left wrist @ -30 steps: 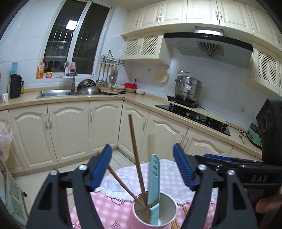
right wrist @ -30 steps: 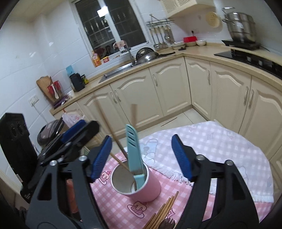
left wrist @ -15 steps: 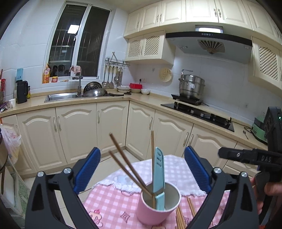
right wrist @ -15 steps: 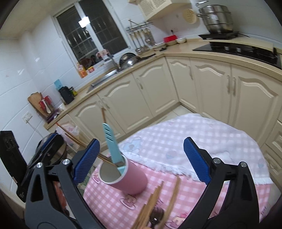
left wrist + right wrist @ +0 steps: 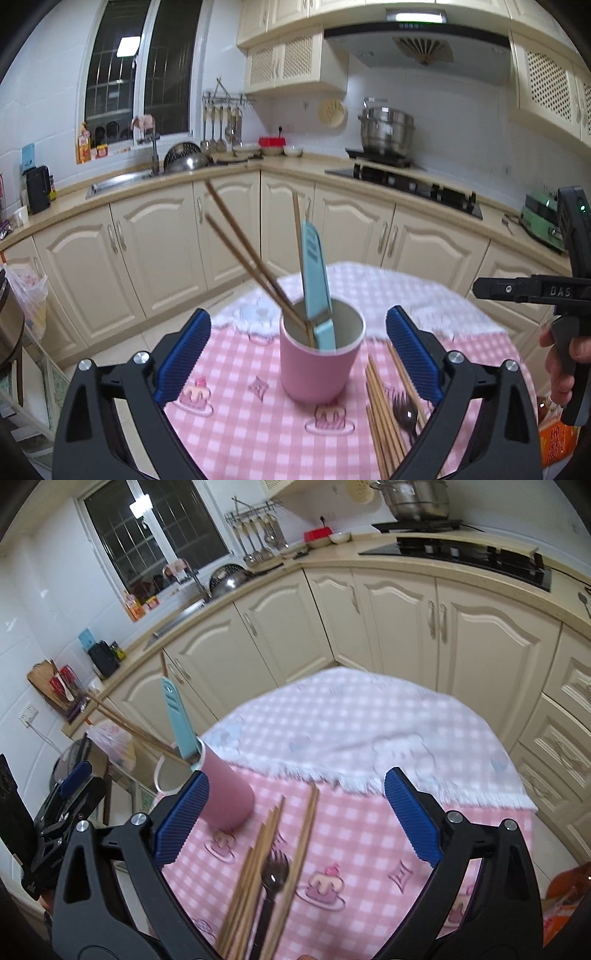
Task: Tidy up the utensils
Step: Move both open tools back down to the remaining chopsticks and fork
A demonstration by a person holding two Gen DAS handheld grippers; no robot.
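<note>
A pink cup (image 5: 318, 363) stands on the pink checked tablecloth (image 5: 236, 424). It holds a light blue knife (image 5: 314, 273) and three wooden chopsticks (image 5: 243, 251). My left gripper (image 5: 297, 354) is open and empty, its fingers either side of the cup but nearer to me. Loose chopsticks (image 5: 380, 417) and a dark fork (image 5: 404, 411) lie right of the cup. In the right wrist view my right gripper (image 5: 295, 812) is open and empty above the loose chopsticks (image 5: 273, 853) and fork (image 5: 273, 882); the cup (image 5: 225, 794) is at its left finger.
The round table's far half carries a white fringed cloth (image 5: 369, 738). Cream cabinets (image 5: 155, 251), a sink and a hob (image 5: 406, 181) run along the walls behind. An orange packet (image 5: 554, 443) sits at the right.
Both grippers have pulled back and up from the cup. The right gripper has swung to the right, over the loose chopsticks and fork. Both jaws are wider than one second ago.
</note>
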